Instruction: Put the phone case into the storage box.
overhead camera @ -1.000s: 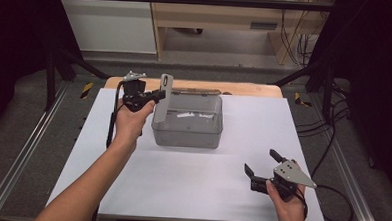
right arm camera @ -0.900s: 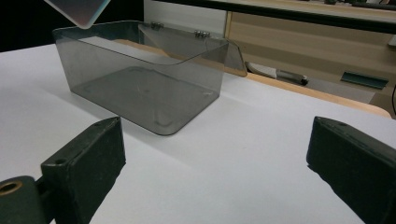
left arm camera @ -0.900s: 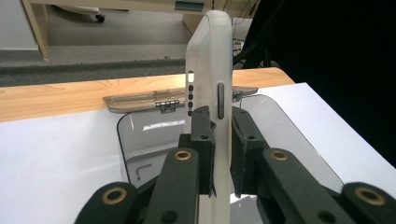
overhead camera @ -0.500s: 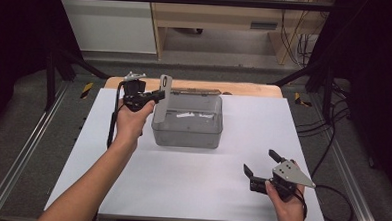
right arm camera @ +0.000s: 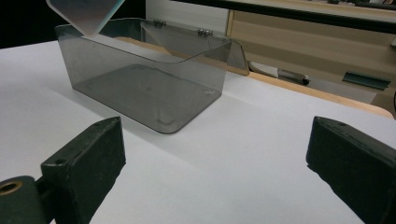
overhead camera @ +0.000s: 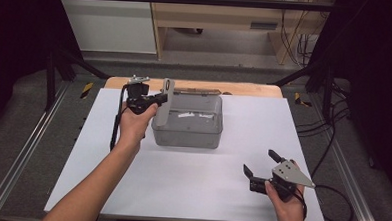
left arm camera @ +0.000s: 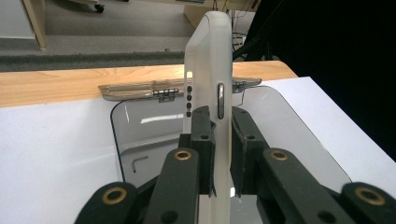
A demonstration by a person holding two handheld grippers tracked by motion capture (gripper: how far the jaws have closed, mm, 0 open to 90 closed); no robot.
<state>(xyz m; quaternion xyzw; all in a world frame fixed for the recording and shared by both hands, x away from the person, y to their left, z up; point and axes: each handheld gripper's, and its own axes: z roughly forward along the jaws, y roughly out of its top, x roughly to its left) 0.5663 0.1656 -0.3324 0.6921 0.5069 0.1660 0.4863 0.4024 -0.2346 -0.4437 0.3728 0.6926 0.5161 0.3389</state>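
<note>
Where case hangs, open box below

Bare forearms; black grippers with brass-ringed screws, right gripper apparently grey-plated.

A white table with a wooden back edge stands on grey carpet. Beyond it a light wooden desk sits beside a white cabinet. Black drapes darken both sides, and cables trail along the floor at right.
</note>
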